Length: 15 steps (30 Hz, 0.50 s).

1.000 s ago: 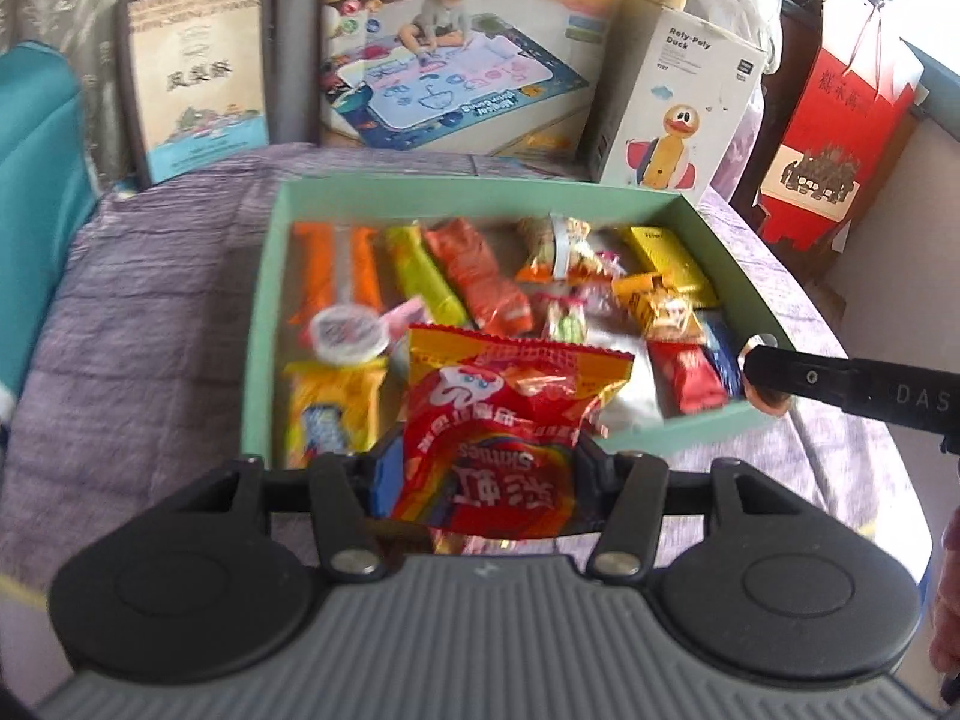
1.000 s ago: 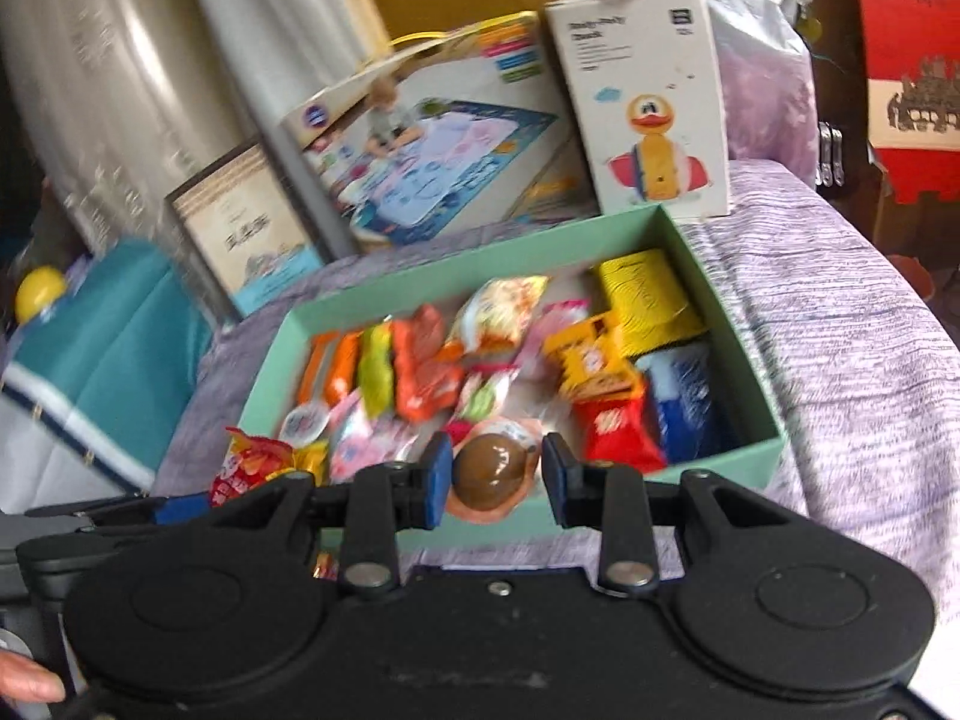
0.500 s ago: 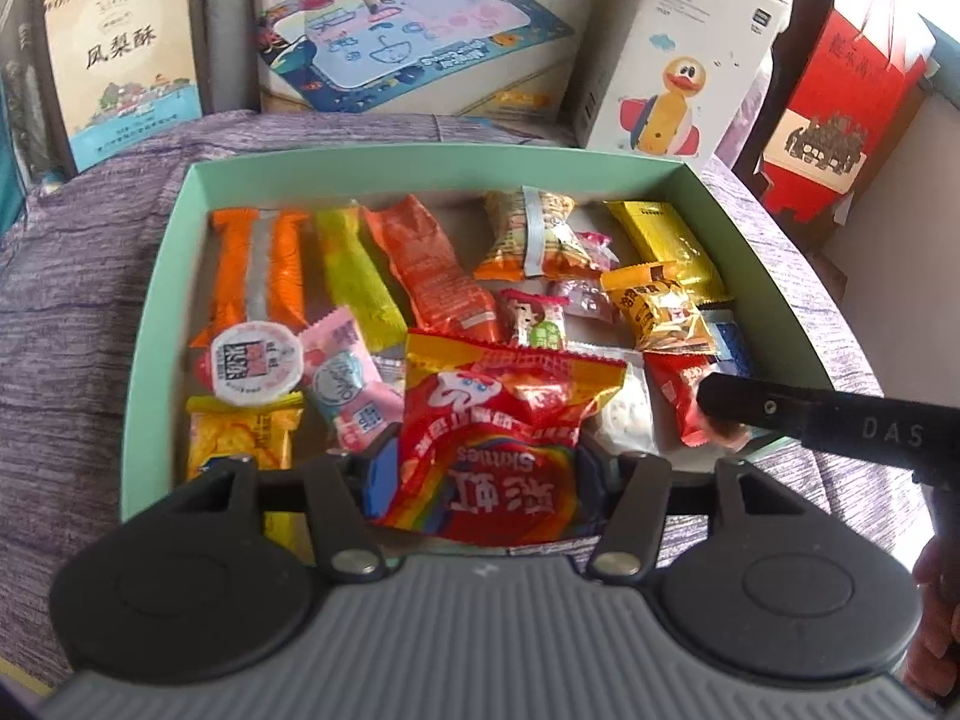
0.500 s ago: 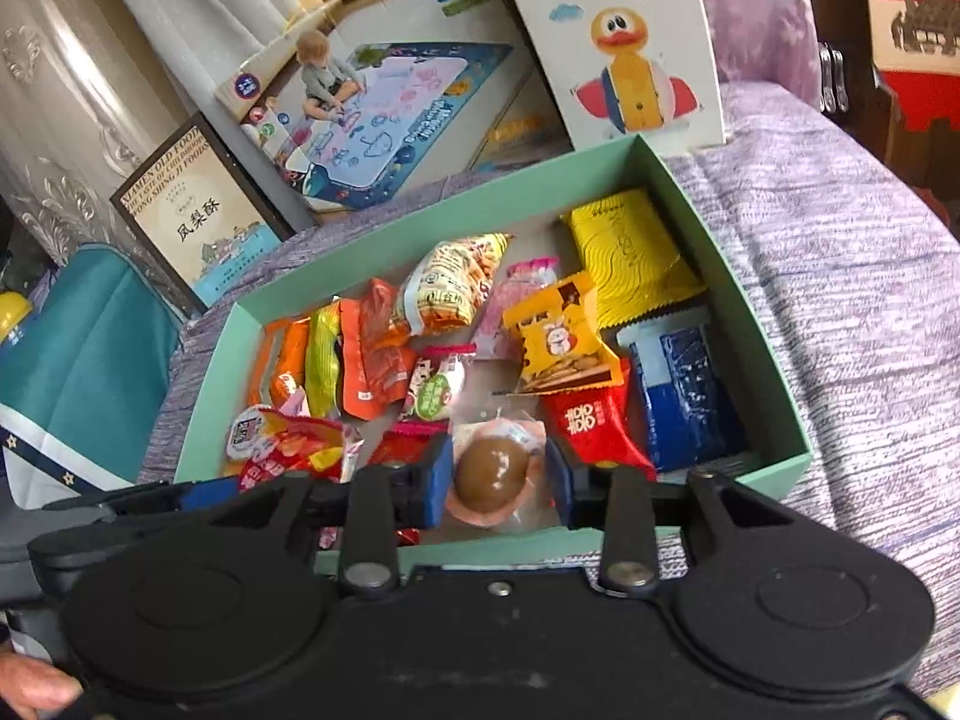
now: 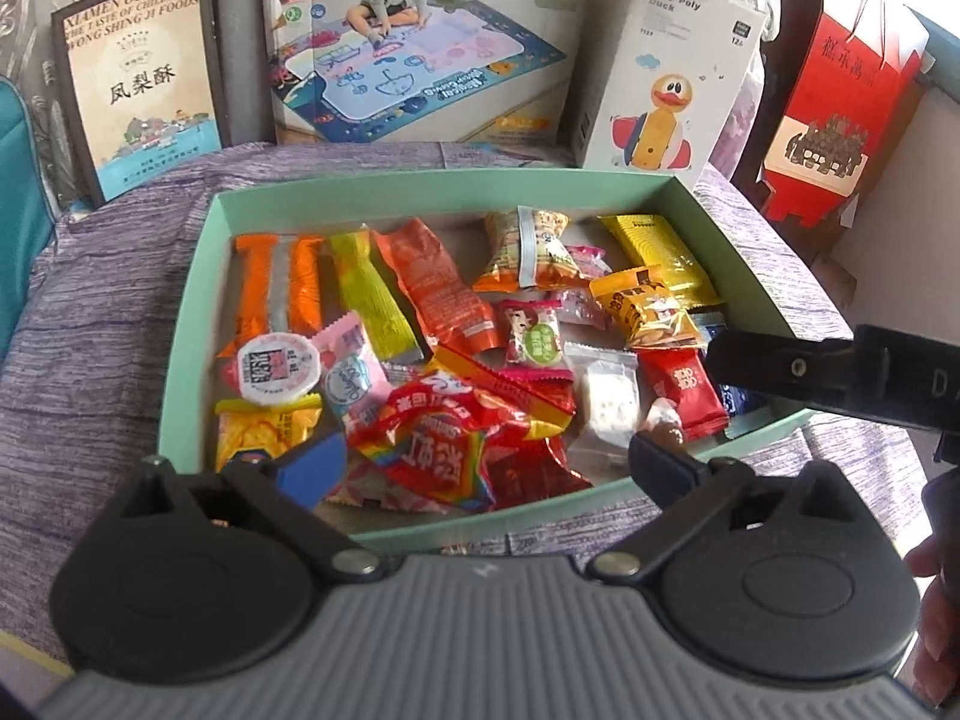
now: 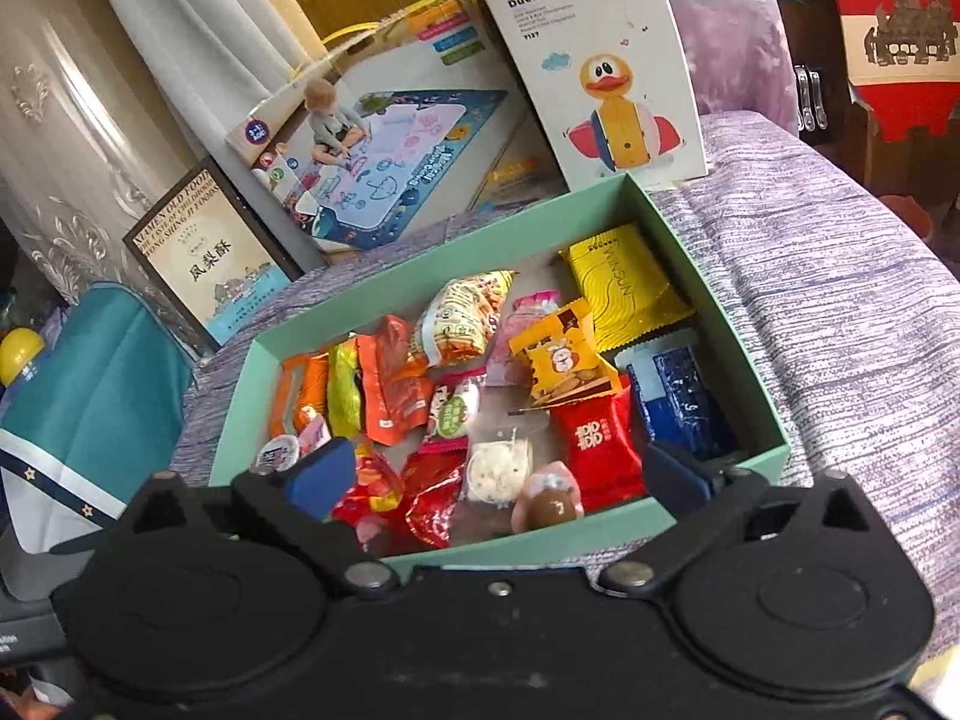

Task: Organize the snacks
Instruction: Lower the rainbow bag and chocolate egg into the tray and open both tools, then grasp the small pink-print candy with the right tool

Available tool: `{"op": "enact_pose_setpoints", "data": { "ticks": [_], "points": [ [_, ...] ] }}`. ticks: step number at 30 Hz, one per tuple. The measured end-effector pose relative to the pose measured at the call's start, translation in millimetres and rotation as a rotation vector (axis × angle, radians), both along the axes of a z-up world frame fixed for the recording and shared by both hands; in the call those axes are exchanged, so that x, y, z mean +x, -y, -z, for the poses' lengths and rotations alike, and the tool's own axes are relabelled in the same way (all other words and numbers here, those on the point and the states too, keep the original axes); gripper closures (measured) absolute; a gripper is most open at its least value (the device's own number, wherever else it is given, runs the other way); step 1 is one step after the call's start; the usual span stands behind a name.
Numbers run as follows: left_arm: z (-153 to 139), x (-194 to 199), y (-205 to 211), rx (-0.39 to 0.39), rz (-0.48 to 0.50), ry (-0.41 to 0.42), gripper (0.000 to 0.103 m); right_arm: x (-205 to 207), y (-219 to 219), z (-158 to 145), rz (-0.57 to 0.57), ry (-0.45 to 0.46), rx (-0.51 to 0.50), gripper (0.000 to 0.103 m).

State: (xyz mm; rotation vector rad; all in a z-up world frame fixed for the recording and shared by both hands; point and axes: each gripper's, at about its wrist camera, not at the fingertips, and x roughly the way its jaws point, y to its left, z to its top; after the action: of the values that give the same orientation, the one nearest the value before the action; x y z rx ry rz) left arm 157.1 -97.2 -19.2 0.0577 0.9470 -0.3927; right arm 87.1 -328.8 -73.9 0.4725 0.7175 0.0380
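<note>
Releasing into the green box (image 5: 192, 294), I had both tools opening: left tool (image 5: 486, 462) over the red candy bag (image 5: 444, 444), right tool (image 6: 498, 474) above the chocolate ball (image 6: 549, 507). Next, withdrawing clear for more snacks.

The blue snack pack (image 5: 735, 399) at the right side of the left wrist view is mostly hidden behind the right gripper's black finger (image 5: 798, 369), so its words cannot be read. The red bag (image 6: 435, 501) low in the green box (image 6: 714, 276) is partly covered by other snacks in the right wrist view. A person's hand (image 5: 936, 618) is cut off by the lower right edge of the left wrist view. The red carton (image 6: 894, 30) at the upper right of the right wrist view is cut off too. The small print on the duck box (image 5: 666, 72) is too tiny to read.
</note>
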Motion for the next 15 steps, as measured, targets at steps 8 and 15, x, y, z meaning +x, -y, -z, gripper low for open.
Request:
{"op": "enact_pose_setpoints", "data": {
  "ticks": [8,15],
  "points": [
    [-16.6,-23.2,-15.4,-0.016,-0.016,0.023,0.000,-22.6,-13.8,-15.8,-0.001,0.029,-0.017,0.000],
    [-16.4,-43.3,-42.8,-0.020,-0.038,0.025,0.000,-37.7,-31.7,-15.6,-0.028,0.023,-0.010,0.000]
  ]
}}
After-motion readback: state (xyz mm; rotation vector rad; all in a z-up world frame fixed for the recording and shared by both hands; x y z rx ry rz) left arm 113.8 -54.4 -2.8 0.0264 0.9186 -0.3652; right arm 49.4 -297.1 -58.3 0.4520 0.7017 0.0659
